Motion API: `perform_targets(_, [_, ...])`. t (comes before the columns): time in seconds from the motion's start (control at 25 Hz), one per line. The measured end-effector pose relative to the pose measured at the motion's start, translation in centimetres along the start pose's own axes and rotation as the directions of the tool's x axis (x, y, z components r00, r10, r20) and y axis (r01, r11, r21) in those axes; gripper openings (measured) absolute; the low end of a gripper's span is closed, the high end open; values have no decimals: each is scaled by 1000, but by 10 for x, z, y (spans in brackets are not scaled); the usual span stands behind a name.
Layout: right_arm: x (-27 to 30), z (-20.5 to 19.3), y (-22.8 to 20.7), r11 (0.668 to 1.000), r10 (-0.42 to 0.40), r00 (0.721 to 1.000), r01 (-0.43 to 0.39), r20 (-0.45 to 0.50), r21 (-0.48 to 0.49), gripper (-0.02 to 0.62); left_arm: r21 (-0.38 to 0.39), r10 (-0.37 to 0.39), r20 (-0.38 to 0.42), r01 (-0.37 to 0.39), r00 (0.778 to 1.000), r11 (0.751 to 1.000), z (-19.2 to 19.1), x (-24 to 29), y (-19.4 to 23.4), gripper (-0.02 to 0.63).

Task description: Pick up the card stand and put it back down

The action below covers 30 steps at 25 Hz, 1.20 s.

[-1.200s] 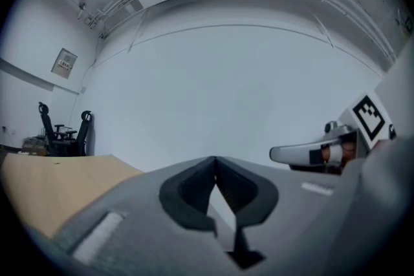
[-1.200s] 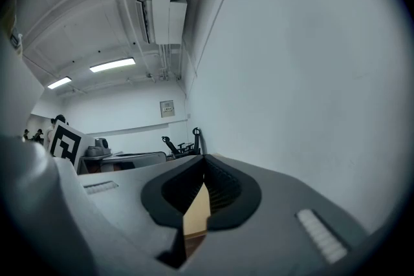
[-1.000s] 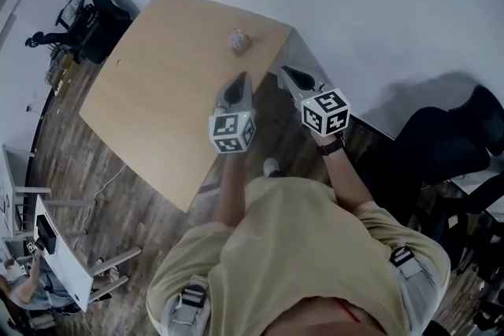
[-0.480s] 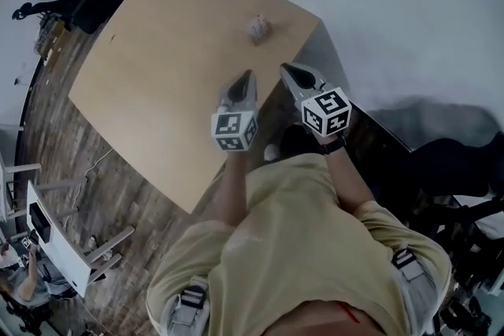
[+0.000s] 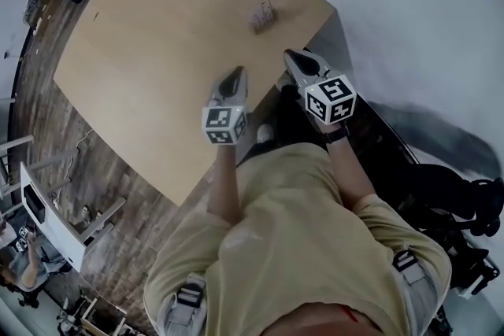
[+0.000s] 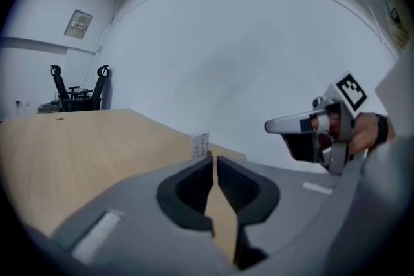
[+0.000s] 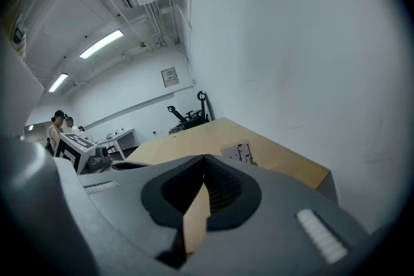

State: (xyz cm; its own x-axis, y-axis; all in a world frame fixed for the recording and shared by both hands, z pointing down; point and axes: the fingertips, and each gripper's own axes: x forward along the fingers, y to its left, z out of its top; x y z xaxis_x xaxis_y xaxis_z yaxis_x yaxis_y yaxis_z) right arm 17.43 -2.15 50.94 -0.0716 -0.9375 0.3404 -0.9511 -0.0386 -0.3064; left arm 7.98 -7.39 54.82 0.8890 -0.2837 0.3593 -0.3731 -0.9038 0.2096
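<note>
Card stand [image 5: 264,14] is standing untouched by the table's [image 5: 157,35] far edge. I am hovering at its near edge, well short. My left gripper [image 5: 235,75] jaws are just beginning to part, a bare slit with nothing between. My right gripper [image 5: 290,56] jaws are closed and empty. I judge this the approach; next calls for opening wide and reaching across.

Cool, even indoor light fills all three views. Ceiling strip lights [image 7: 100,43] glow bright in the right gripper view. The bench [image 5: 157,43] is evenly lit, and a broad soft shadow [image 5: 445,130] darkens the pale surface at the head view's right. Both gripper views bow straight lines and fade to black corners, and their near foreground is soft.
</note>
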Motion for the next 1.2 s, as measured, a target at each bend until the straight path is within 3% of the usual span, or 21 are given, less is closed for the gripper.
perform_targets(0.32, [41,-28,-29,997,64,993,-59,-94,56,3,5,-29,-109,29,994,1000,-30,67,30,106])
perform_targets(0.6, [62,-48,-49,992,92,984,-77,-152,101,4,26,-59,-221,66,973,997,-59,108,40,201])
perform_targets(1.2, [78,-76,-104,985,42,981,-9,-187,173,3,125,-104,-228,136,968,983,-56,190,55,244])
